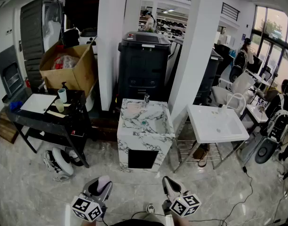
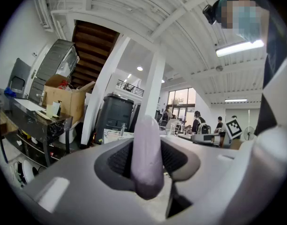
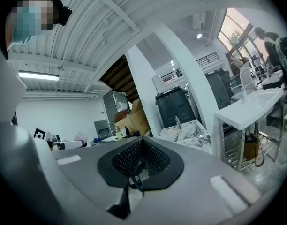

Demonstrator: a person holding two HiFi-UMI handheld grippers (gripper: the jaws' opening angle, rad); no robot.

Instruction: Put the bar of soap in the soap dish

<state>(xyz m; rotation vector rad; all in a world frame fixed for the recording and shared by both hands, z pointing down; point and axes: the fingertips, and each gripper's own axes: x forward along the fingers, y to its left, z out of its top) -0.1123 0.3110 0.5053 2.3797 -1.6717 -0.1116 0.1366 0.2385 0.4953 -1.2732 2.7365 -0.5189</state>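
A pale lilac bar of soap (image 2: 146,149) stands on edge between the jaws of my left gripper (image 2: 146,165), which is shut on it. In the head view that left gripper (image 1: 100,188) is at the bottom edge, with the soap (image 1: 103,183) showing pinkish in it. Beside it, my right gripper (image 1: 169,186) is shut and empty; in the right gripper view its mesh pads (image 3: 150,159) meet around the right gripper (image 3: 139,167). Ahead stands a marble vanity (image 1: 145,131) with a faucet (image 1: 146,98) and a small teal thing (image 1: 144,123) on top. I cannot make out a soap dish.
A white basin on a wire frame (image 1: 215,123) stands right of the vanity. A black table (image 1: 45,111) with bottles and a cardboard box (image 1: 71,67) is at the left, a helmet (image 1: 57,163) under it. White pillars (image 1: 111,41) and a black bin (image 1: 144,62) are behind.
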